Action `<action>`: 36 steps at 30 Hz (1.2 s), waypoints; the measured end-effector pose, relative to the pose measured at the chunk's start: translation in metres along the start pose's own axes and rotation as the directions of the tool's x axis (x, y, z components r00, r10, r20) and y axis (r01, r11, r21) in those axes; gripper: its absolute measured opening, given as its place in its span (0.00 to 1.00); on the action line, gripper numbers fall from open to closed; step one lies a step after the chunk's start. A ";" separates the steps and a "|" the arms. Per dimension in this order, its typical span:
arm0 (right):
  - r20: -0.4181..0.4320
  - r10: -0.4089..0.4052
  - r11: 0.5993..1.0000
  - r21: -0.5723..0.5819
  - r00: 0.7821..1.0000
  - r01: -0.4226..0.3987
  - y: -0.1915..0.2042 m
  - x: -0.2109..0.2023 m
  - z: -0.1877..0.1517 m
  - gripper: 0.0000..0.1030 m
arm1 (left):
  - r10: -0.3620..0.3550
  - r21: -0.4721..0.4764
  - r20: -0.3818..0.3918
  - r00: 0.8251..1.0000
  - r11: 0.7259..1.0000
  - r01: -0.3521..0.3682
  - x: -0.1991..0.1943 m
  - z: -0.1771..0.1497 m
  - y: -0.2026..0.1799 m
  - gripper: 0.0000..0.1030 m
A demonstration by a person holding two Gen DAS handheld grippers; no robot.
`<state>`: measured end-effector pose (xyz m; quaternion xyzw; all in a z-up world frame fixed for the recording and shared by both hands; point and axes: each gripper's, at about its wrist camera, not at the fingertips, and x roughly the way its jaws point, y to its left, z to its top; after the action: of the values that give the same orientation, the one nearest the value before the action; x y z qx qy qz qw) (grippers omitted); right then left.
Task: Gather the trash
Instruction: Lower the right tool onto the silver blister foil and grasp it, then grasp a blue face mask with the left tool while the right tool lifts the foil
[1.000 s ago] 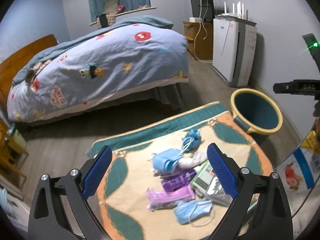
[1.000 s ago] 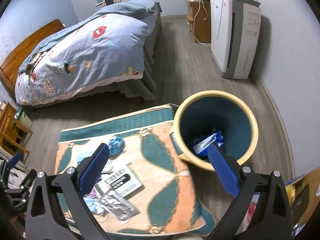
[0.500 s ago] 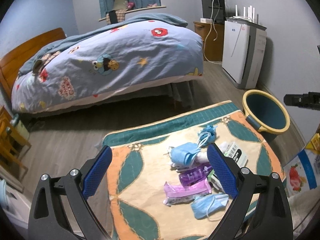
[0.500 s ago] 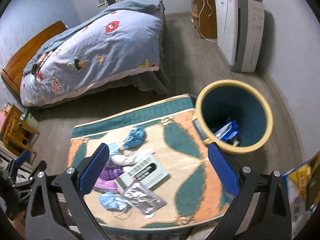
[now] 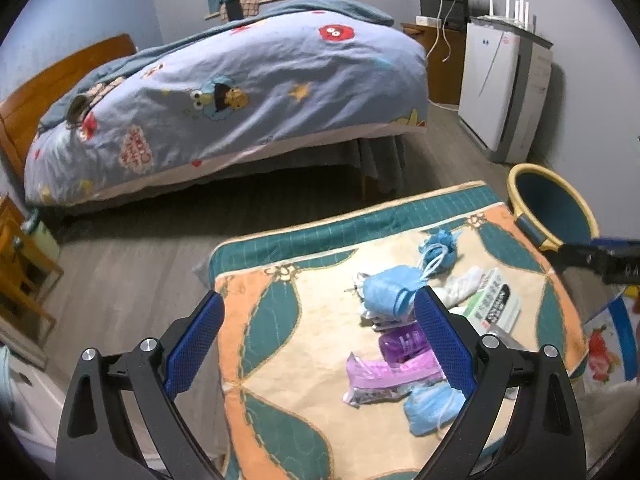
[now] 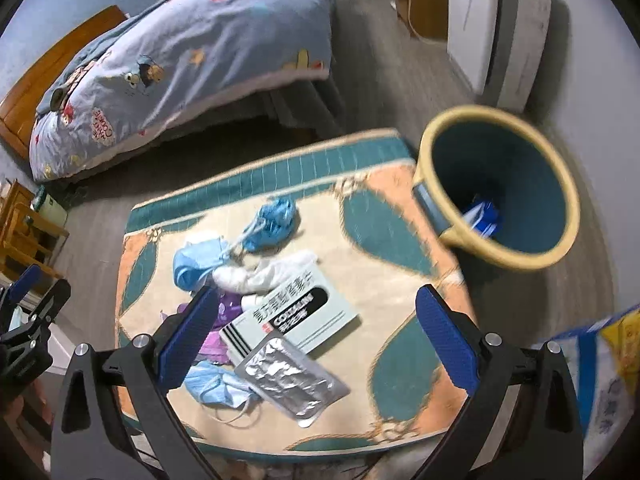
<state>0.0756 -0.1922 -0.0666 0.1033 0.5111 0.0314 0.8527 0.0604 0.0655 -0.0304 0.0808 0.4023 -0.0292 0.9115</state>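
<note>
- My right gripper (image 6: 316,340) hangs spread wide and empty over the pale box (image 6: 296,314) and foil pouch (image 6: 290,382)
- My left gripper (image 5: 318,340) is likewise agape, holding nothing — masks (image 5: 388,294) and purple wrappers (image 5: 394,376) lie beyond on the mat (image 5: 264,324)
- Bin (image 6: 556,184) stands just off the mat's corner, some trash inside
- Step in hand, I judge: choosing the next piece — I'd descend and close on the pouch

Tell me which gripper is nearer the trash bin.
Right. The right gripper hovers over the mat beside the trash bin; the left gripper hangs across the mat.
</note>
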 end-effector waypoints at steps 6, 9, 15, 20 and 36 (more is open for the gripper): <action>-0.101 -0.001 1.000 -0.015 0.995 0.000 0.011 0.034 -0.035 0.94 | 0.035 0.040 -0.058 0.998 0.999 -0.033 0.021 -0.005 -0.002 0.92; -0.147 -0.027 0.995 -0.095 0.989 0.013 0.024 0.052 -0.053 0.94 | 0.028 0.034 -0.055 0.998 0.999 -0.026 0.023 -0.003 -0.001 0.92; -0.274 -0.080 0.975 -0.220 0.958 0.019 0.041 0.088 -0.084 0.94 | -0.003 0.010 -0.064 0.998 1.000 0.004 0.027 0.002 -0.003 0.92; -0.300 -0.131 0.962 -0.268 0.945 0.049 0.042 0.102 -0.092 0.85 | -0.014 0.033 -0.071 0.997 0.999 0.016 0.030 0.003 -0.012 0.92; -0.264 -0.081 0.942 -0.337 0.961 -0.013 0.015 0.042 -0.014 0.09 | -0.027 0.054 -0.149 0.988 0.998 0.035 0.064 0.009 -0.028 0.92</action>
<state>0.0840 -0.1694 -0.1059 -0.0574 0.6129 0.1172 0.7793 0.1066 0.0374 -0.0749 0.1022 0.4692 -0.0486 0.8758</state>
